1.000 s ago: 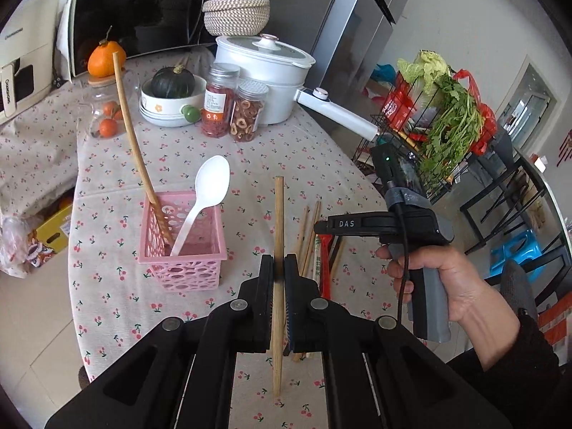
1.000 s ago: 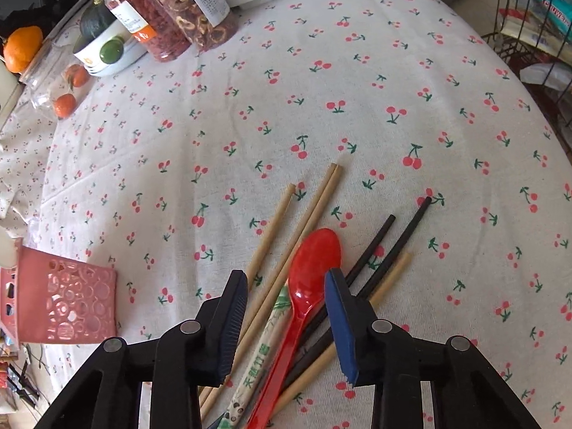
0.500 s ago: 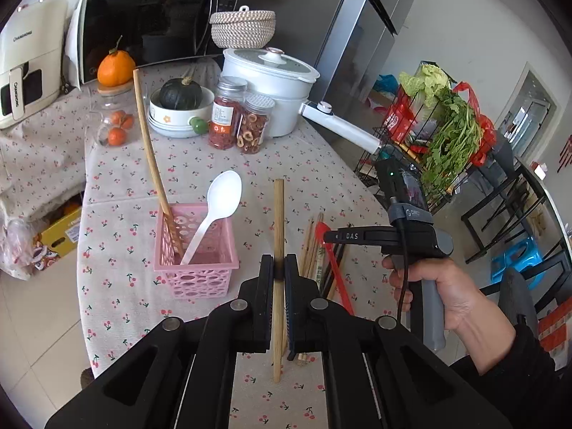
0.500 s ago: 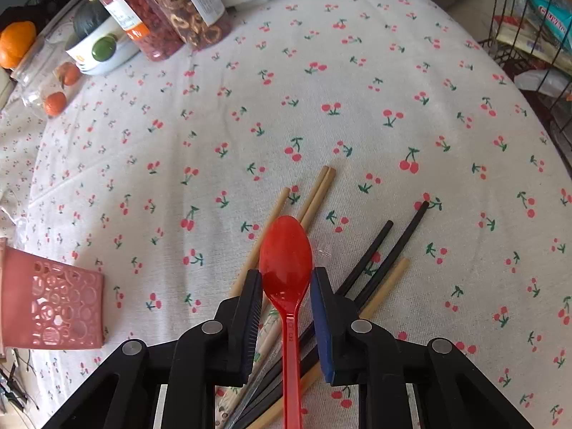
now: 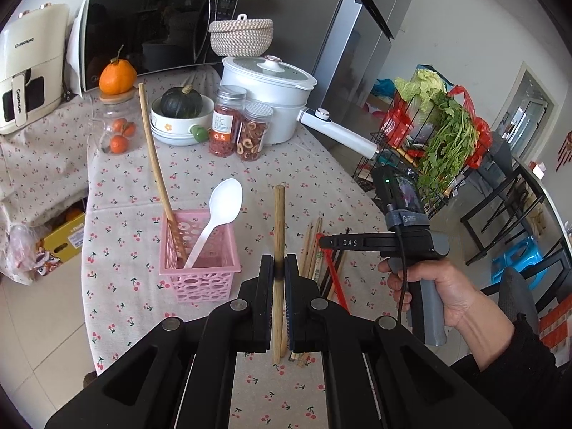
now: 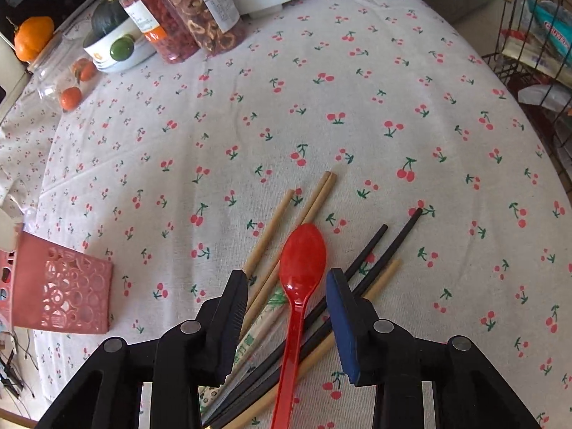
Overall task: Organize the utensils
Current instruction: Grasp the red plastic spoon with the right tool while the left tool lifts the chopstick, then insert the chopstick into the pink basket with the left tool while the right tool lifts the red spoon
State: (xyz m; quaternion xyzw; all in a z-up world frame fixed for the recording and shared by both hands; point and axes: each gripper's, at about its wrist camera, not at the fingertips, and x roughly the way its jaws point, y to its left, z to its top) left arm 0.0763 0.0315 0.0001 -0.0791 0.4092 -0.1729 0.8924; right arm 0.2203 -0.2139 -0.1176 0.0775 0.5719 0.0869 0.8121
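Observation:
My left gripper [image 5: 279, 268] is shut on a wooden chopstick [image 5: 279, 214] and holds it upright above the table. To its left, the pink basket [image 5: 203, 284] contains a white spoon [image 5: 225, 203] and a long wooden stick [image 5: 153, 157]. A hand holds my right gripper [image 6: 287, 279] pointing steeply down over the utensil pile. Its jaws are opening around the red spoon [image 6: 302, 254], and the pads are clear of it. The spoon lies on wooden chopsticks [image 6: 314, 200], black chopsticks [image 6: 389, 246] and a paper-wrapped pair [image 6: 264, 318]. The basket [image 6: 68, 286] shows at the left edge.
Two jars [image 5: 237, 130], a bowl with a green squash [image 5: 180, 118] and a white pot [image 5: 268, 100] with a long handle stand at the back. A wire rack with greens [image 5: 439, 143] is beyond the table's right edge. A glass jar of oranges [image 6: 68, 82] stands far left.
Half a second ago the right jaws were shut on the red spoon; they have since spread and the spoon lies on the pile. The left gripper keeps holding its chopstick.

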